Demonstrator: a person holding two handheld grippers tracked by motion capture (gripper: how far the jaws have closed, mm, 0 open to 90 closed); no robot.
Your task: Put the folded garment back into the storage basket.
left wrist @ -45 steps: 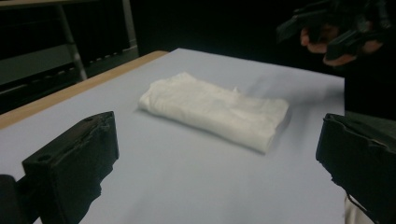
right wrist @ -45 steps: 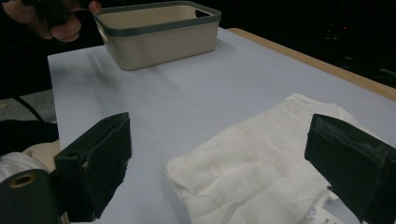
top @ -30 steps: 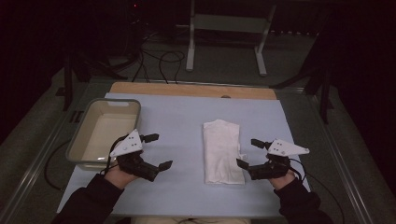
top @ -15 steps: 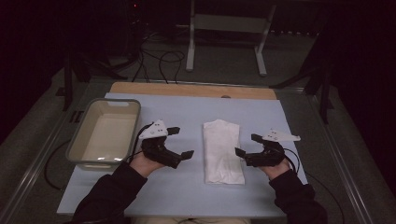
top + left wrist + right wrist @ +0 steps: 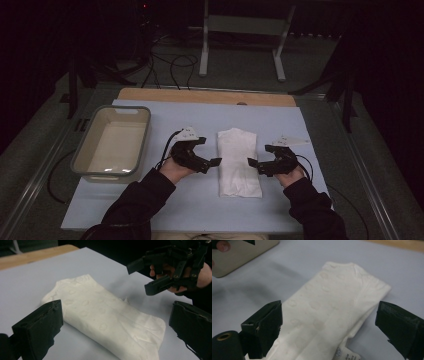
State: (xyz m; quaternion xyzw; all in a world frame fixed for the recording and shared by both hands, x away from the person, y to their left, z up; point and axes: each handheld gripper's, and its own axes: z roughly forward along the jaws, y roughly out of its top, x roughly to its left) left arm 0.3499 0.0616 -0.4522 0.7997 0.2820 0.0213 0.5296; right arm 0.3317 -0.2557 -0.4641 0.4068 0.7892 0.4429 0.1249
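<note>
Between both grippers: folded white cloth [image 5: 238, 161]; left gripper [image 5: 208, 155] and right gripper [image 5: 257, 157] flank it, fingers spread, not touching.

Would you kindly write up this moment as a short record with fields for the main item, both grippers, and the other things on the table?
Main item: folded white garment, flat on the blue mat
Left gripper: open, beside the garment's left edge, apart from it
Right gripper: open, beside its right edge
Container: beige tub left of the mat's centre, nothing seen inside
Detail: label at the garment's near end
</note>
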